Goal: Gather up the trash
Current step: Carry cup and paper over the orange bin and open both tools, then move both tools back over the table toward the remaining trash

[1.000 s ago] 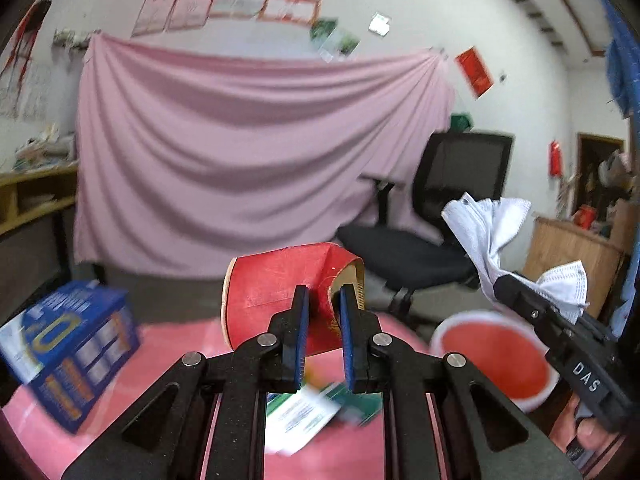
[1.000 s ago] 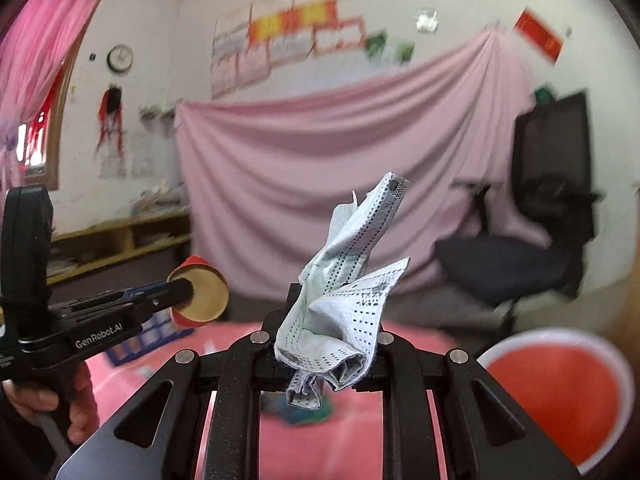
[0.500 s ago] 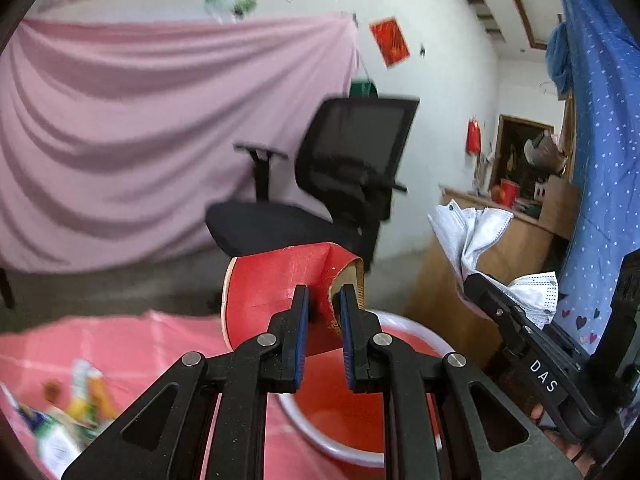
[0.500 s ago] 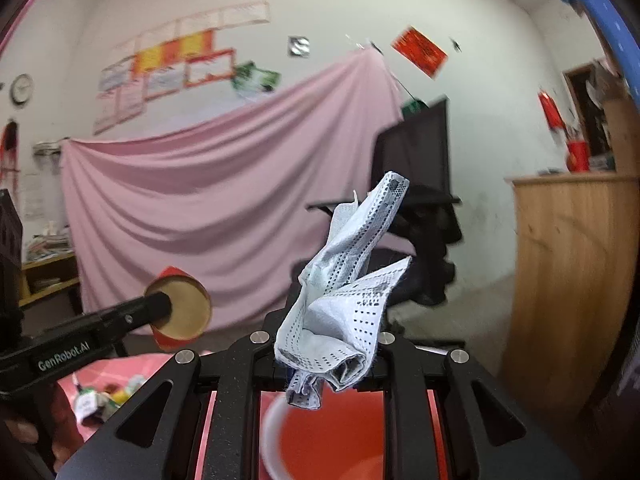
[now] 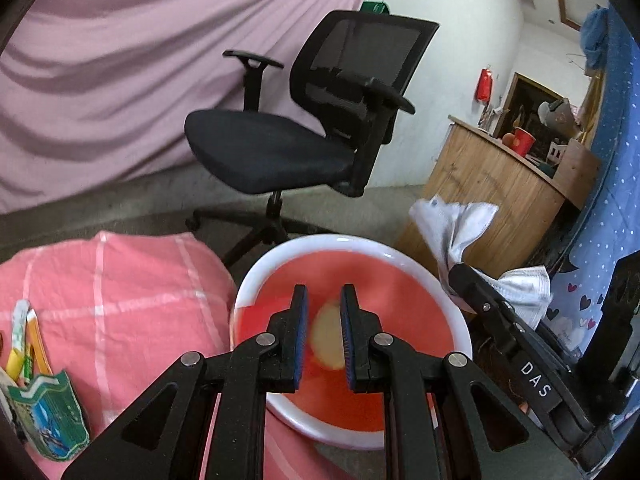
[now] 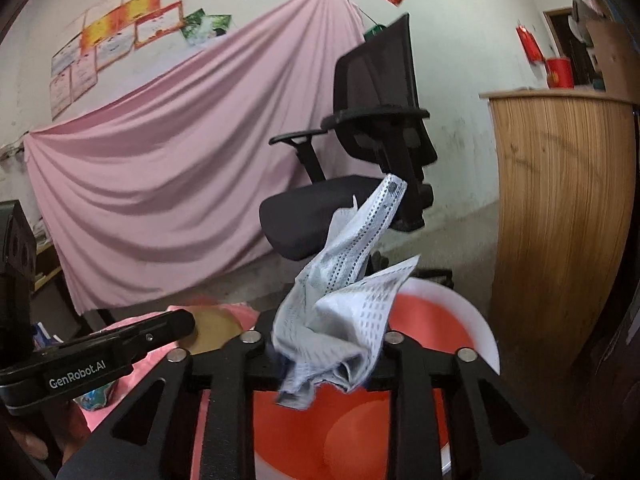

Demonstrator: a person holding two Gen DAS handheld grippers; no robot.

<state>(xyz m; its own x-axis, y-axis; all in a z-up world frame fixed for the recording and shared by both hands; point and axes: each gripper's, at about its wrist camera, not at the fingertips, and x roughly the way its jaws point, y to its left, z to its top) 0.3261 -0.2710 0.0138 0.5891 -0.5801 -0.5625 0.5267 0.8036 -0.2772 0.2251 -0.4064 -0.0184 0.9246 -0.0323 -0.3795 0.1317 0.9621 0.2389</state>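
My left hand-held gripper (image 5: 323, 338) hangs apart, its cup (image 5: 327, 336) blurred over the basin (image 5: 256, 280). My right hand-held gripper (image 6: 326, 346) has just been opening around the mask (image 6: 344, 300). I'd hold it over the basin's middle until the mask drops clear.

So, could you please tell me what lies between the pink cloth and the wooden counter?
The white-rimmed red basin lies there, clearest in the left wrist view.

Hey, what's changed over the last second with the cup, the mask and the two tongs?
Both swung across to hang over the red basin. The left tongs seem to have let go of the red cup, now a blur dropping into the basin. The right tongs have just been opening, with the face mask between them. Unchanged: the mask's crumpled shape.
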